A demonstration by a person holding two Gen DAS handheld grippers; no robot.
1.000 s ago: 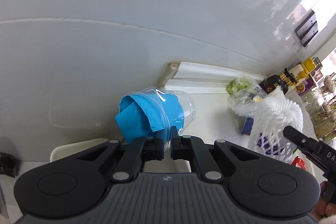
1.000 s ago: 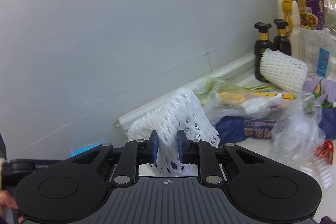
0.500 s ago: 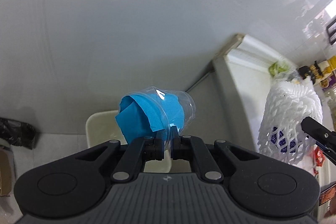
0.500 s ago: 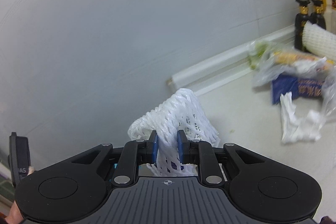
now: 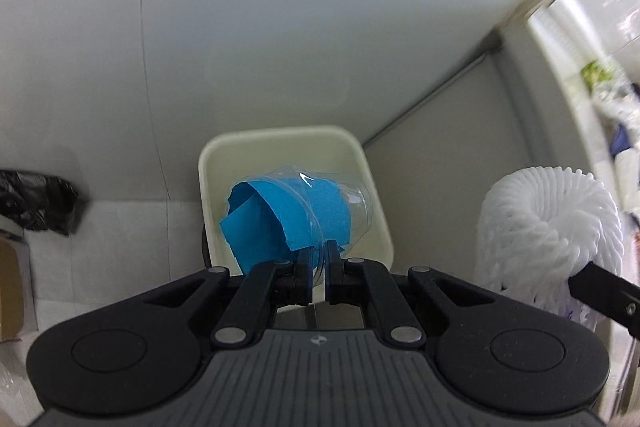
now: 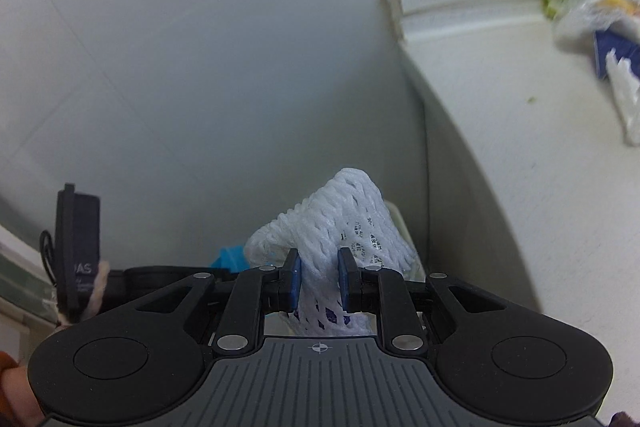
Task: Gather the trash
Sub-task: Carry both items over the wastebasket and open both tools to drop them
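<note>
- Here, your left gripper point(image 5: 318, 273) pinches the rim of a clear plastic cup point(image 5: 304, 215) stuffed with blue paper point(image 5: 276, 223), held over the cream bin point(image 5: 372, 195) on the floor.
- Your right gripper point(image 6: 319, 283) clamps a white foam net point(image 6: 340, 227), just beside the cup.
- More litter point(image 6: 600, 27) lies on the counter point(image 6: 520, 107).

Both wrist views angled steeply down, close above cream bin point(image 5: 374, 187), sharing counter edge point(image 6: 448, 131)
</note>
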